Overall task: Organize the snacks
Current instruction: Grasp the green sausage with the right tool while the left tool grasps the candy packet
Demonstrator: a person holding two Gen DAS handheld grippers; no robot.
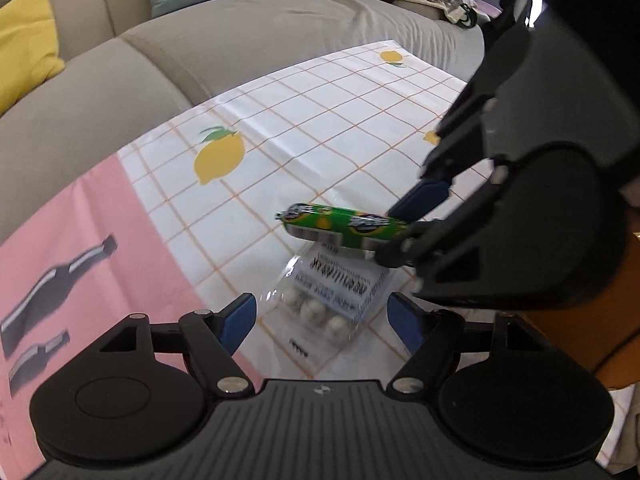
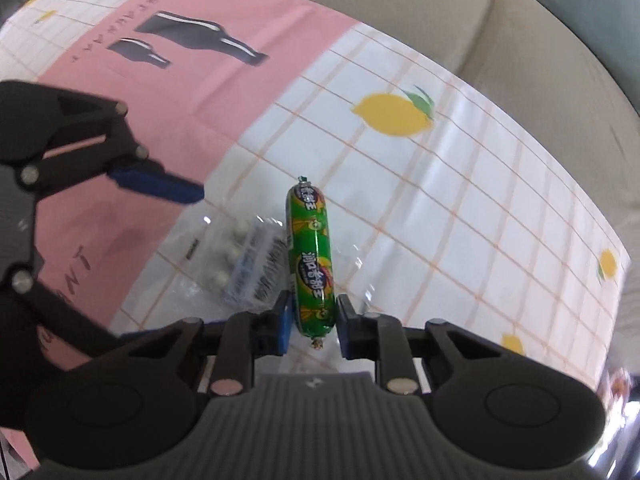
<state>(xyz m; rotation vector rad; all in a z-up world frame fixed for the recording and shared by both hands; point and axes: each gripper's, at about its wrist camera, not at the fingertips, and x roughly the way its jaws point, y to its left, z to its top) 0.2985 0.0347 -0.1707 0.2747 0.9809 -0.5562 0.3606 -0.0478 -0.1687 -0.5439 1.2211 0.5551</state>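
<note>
My right gripper (image 2: 313, 320) is shut on one end of a green-wrapped sausage (image 2: 311, 258) and holds it just above the table. In the left wrist view the sausage (image 1: 344, 226) hangs over a clear bag of white candy balls (image 1: 334, 292), with the right gripper (image 1: 394, 236) coming in from the right. My left gripper (image 1: 320, 320) is open and empty, its blue fingers on either side of the candy bag. The bag also shows in the right wrist view (image 2: 244, 264), left of the sausage.
The table carries a checked cloth with lemons (image 1: 220, 156) and a pink panel with bottle prints (image 1: 56, 280). A beige sofa (image 1: 200, 48) with a yellow cushion (image 1: 24, 40) runs behind the table. A brown surface (image 1: 616, 320) lies at the right.
</note>
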